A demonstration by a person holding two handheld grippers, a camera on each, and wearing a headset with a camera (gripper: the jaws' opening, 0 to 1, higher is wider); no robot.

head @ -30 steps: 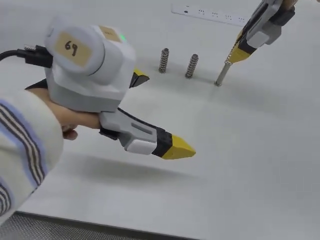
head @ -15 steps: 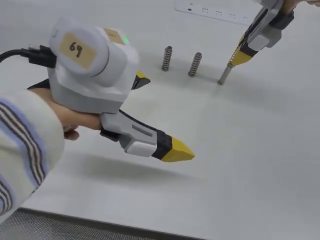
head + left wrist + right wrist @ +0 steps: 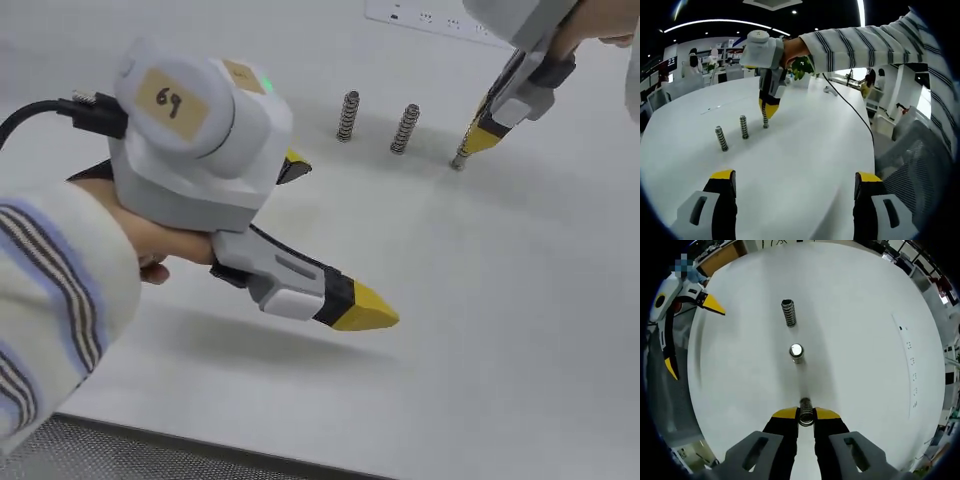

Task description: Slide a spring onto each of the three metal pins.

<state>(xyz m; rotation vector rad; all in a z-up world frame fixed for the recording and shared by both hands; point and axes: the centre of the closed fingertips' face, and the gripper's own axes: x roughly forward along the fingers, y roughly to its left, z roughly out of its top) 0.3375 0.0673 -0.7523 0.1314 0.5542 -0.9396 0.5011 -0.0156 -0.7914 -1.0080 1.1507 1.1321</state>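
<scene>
Right fingers pinch 1 spring; left fingers wide.

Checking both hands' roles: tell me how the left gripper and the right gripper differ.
The left gripper is open and empty; the right gripper is shut on a spring. The left hangs well back from the end pin; the right is over it. Both have yellow tips.

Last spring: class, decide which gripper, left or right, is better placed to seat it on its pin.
Right. The right gripper holds the spring at the third pin; the left gripper hangs open, far from it.
</scene>
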